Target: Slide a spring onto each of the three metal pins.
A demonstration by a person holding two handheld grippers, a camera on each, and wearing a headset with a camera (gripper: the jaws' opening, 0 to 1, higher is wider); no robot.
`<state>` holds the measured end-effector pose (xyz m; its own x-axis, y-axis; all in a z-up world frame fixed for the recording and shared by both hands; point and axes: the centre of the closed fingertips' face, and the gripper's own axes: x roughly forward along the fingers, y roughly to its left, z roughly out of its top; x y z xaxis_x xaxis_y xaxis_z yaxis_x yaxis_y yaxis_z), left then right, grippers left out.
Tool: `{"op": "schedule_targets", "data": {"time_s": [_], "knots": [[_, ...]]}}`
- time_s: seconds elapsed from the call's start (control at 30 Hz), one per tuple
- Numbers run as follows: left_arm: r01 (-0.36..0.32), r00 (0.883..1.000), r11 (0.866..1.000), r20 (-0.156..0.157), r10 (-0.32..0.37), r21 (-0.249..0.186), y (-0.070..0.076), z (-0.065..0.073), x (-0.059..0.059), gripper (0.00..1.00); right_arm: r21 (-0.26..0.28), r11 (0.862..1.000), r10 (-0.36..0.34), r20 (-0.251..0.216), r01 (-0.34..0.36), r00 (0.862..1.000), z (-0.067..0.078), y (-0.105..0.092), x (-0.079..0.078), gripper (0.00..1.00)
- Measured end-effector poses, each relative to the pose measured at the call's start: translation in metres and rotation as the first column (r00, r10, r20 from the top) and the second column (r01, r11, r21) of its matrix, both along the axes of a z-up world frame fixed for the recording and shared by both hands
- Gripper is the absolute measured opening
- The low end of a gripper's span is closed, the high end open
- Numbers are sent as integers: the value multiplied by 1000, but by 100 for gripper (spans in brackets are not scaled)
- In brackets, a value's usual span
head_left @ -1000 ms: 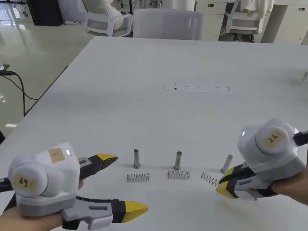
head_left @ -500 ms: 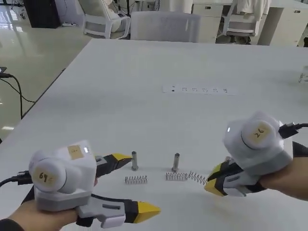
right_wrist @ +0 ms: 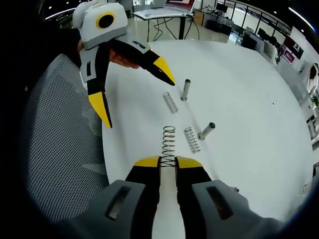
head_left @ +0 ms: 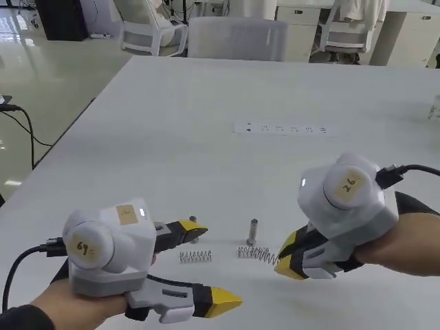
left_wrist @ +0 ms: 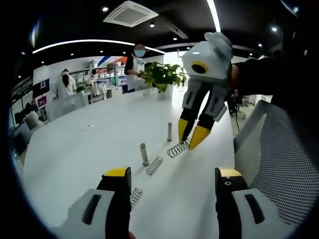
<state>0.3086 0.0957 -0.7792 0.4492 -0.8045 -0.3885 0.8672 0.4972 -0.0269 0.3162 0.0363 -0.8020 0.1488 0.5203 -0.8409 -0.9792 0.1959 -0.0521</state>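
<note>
Moved left since 1 second ago, the right gripper [head_left: 283, 265] clamps 1 spring [right_wrist: 168, 142] by its end, free end leading, ready for a pin [right_wrist: 207, 131]; left gripper [head_left: 218, 263] hovers near, jaws apart.

We hold our left tool [head_left: 213, 265] low, its jaws spread wide. Our right tool [head_left: 283, 261] tilts downward, jaws pinched on a spring's [right_wrist: 168, 142] end.

White table [head_left: 206, 103], upright pins [head_left: 253, 231], loose springs [head_left: 195, 256], power strip [head_left: 282, 128]
</note>
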Motion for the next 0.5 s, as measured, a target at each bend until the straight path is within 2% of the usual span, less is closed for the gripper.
{"op": "schedule_targets", "data": {"time_s": [0.2, 0.5], "knots": [[33, 999, 999, -8, -33, -19, -8, 1, -5, 57, 7, 999, 52, -24, -52, 998, 3, 7, -11, 13], [78, 997, 997, -2, -78, -18, -16, 0, -11, 45, 14, 996, 89, -39, -89, 995, 4, 11, -17, 13]]}}
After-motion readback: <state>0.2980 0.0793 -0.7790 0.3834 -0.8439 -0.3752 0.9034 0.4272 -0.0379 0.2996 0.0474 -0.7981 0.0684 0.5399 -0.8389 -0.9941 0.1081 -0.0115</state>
